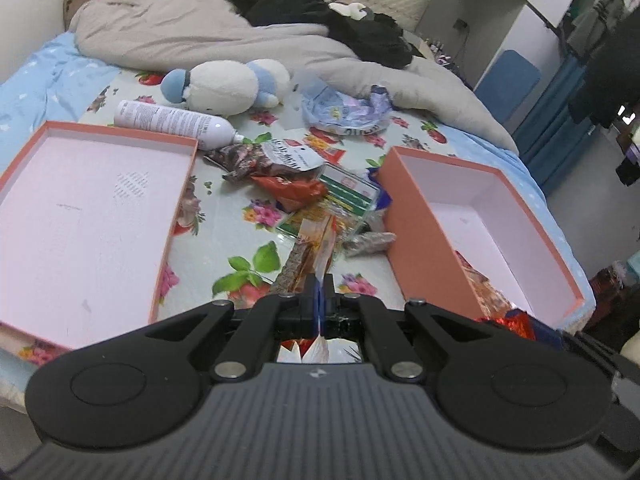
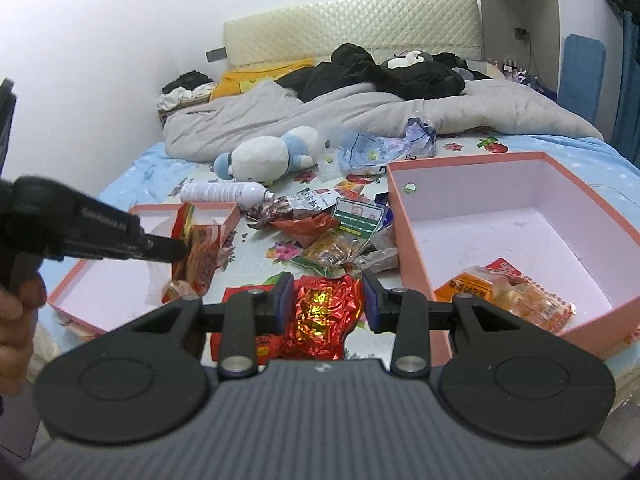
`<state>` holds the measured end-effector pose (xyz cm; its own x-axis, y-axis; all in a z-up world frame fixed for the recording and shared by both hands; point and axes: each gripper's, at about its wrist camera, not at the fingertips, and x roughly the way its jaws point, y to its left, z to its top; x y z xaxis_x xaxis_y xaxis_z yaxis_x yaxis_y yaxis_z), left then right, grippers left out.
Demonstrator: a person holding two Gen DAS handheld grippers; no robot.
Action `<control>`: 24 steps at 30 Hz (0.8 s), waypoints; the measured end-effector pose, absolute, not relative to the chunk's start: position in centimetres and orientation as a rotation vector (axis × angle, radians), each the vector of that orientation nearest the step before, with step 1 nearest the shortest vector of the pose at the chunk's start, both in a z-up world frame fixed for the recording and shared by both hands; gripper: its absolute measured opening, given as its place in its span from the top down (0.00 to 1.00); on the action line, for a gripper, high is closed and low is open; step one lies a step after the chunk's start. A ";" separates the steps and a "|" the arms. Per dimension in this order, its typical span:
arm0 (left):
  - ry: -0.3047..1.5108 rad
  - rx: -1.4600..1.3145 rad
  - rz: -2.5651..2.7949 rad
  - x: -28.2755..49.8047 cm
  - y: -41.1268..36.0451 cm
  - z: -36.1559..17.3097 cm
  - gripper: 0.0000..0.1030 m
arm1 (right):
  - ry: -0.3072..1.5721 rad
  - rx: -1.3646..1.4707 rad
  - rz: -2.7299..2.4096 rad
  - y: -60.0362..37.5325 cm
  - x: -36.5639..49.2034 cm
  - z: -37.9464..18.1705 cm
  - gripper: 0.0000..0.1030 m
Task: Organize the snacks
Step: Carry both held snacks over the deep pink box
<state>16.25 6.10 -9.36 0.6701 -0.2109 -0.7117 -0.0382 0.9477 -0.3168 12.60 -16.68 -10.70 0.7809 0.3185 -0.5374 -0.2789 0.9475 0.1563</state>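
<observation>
Two pink boxes sit on my bed sheet (image 1: 224, 216), one to each side: the shallow lid (image 1: 80, 216) on the left and the deeper box (image 1: 500, 220) on the right, with a snack pile (image 1: 320, 196) heaped between them. My left gripper (image 1: 319, 292) is pinched shut on an orange packet (image 1: 316, 248), its edge squeezed thin between the pads; from the right wrist I see that same packet (image 2: 200, 256) held upright over the lid (image 2: 116, 280), with the left gripper (image 2: 176, 250) reaching in from the side. My right gripper (image 2: 329, 300) stands with its jaws wide apart, straddling a crumpled red foil pack (image 2: 324, 312) that lies on the sheet in front of the box (image 2: 516, 216) — I can't tell whether the pads touch it. Another orange packet (image 2: 508, 292) already lies inside the box, near its front wall. Beyond the pile a white bottle (image 1: 172, 122) lies on its side just behind the lid, and a white-and-blue plush (image 1: 228, 88) rests past it, beside a crinkled blue bag (image 1: 344, 110). A grey duvet (image 1: 192, 32) and dark clothes (image 1: 320, 12) are bunched toward the headboard (image 2: 352, 32).
</observation>
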 end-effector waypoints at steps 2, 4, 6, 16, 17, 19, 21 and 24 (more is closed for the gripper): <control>0.825 -0.319 -0.116 15.2 4.9 -8.8 0.99 | 0.590 0.092 0.330 -17.8 11.9 -10.5 0.62; 0.821 -0.322 -0.135 14.4 3.4 -8.3 0.99 | 0.583 0.107 0.326 -18.9 11.2 -10.2 0.62; 0.813 -0.320 -0.150 13.8 1.9 -8.0 0.99 | 0.574 0.110 0.319 -19.8 10.7 -10.0 0.62; 0.803 -0.334 -0.230 12.5 -4.1 -6.4 0.99 | 0.560 0.119 0.257 -24.6 8.8 -9.4 0.62; 0.801 -0.335 -0.239 12.6 -4.5 -6.2 0.99 | 0.556 0.122 0.246 -25.1 8.8 -9.4 0.62; 0.795 -0.319 -0.255 13.1 -5.2 -5.8 0.99 | 0.555 0.128 0.233 -25.8 9.1 -9.3 0.62; 0.792 -0.297 -0.273 13.7 -6.3 -5.3 0.99 | 0.550 0.116 0.222 -26.5 9.4 -9.3 0.62; 0.786 -0.282 -0.299 15.0 -7.6 -4.7 0.99 | 0.551 0.128 0.207 -27.7 10.3 -9.2 0.62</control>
<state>14.97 -7.63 -4.72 0.6692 -0.3648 -0.6474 0.1573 0.9210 -0.3564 10.34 -27.71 -9.23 0.8320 0.2290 -0.5053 -0.1607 0.9713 0.1755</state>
